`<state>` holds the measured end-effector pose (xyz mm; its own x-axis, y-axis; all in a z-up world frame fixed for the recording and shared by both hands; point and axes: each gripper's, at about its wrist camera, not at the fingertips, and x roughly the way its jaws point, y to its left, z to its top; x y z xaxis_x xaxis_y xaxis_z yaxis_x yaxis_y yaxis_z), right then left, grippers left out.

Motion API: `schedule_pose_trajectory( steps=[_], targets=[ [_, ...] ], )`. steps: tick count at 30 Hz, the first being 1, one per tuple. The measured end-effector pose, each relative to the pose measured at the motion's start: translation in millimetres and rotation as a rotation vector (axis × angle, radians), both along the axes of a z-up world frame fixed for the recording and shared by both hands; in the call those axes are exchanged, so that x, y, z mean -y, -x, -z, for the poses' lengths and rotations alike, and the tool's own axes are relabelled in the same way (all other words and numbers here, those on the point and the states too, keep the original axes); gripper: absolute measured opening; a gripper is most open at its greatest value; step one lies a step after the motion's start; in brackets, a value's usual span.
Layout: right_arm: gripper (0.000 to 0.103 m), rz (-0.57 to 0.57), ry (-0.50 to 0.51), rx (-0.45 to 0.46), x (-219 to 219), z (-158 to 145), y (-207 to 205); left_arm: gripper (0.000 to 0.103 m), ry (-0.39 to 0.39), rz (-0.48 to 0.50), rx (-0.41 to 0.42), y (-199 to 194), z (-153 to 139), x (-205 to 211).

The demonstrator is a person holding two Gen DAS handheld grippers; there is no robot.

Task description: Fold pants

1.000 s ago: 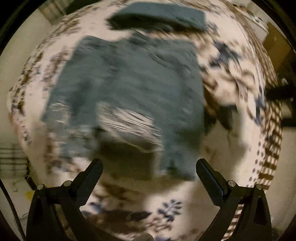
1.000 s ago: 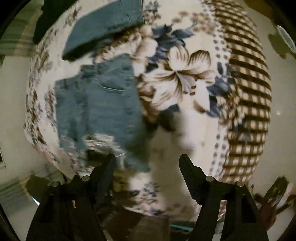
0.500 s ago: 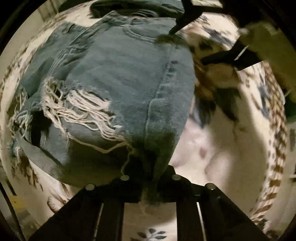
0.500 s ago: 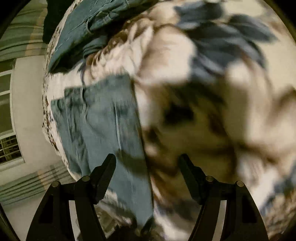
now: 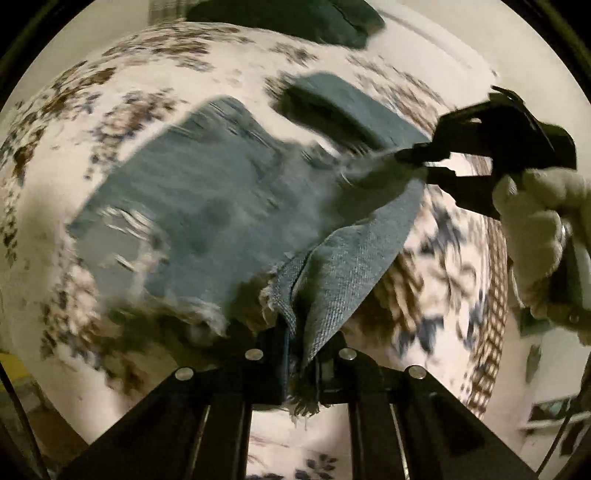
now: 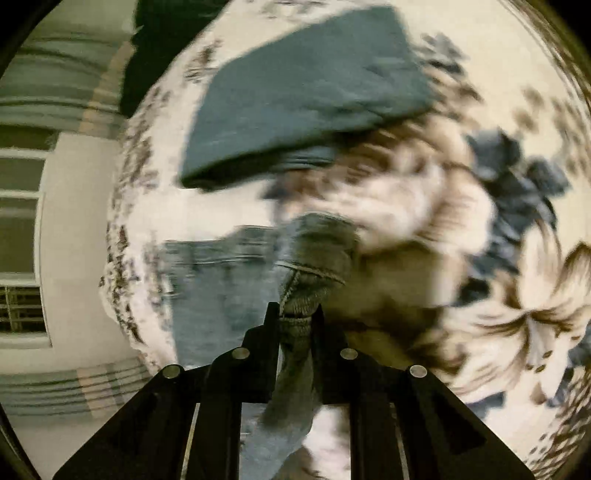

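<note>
Blue ripped jeans lie partly spread on the floral bedspread. My left gripper is shut on the frayed hem edge of the jeans and holds it lifted. My right gripper is shut on a bunched edge of the same jeans; it also shows in the left wrist view, at the right, held by a gloved hand. The cloth stretches between both grippers. The views are motion-blurred.
A folded dark blue garment lies on the bedspread behind the jeans, also in the left wrist view. Another dark garment lies at the far edge. A wall and window are at the left.
Both grippers were open a second ago. The left shut on the hem half a second ago, the right has now shut on the jeans edge. Both have lifted the cloth.
</note>
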<state>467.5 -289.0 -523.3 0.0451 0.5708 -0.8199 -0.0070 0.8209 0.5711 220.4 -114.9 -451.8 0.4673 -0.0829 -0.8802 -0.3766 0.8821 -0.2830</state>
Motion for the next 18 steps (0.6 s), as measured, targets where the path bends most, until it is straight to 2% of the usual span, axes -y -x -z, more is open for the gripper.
schedule_pose_trajectory(
  steps=[5, 8, 11, 14, 18],
  targets=[
    [0.016, -0.119, 0.012, 0.03, -101, -33, -5, 0.007, 0.064, -0.133, -0.006, 5, -2, -71],
    [0.016, -0.19, 0.051, 0.015, -178, -28, -12, 0.007, 0.088, -0.215, -0.04, 4, 10, -115],
    [0.016, -0.283, 0.125, -0.013, -250, 0, -17, 0.007, 0.11, -0.283, -0.078, 8, 31, -160],
    [0.016, -0.36, 0.211, -0.038, -292, 35, -12, 0.007, 0.108, -0.336, -0.113, 13, 54, -189],
    [0.017, -0.428, 0.322, -0.047, -322, 67, -6, 0.008, 0.123, -0.372, -0.162, 13, 88, -213]
  ],
)
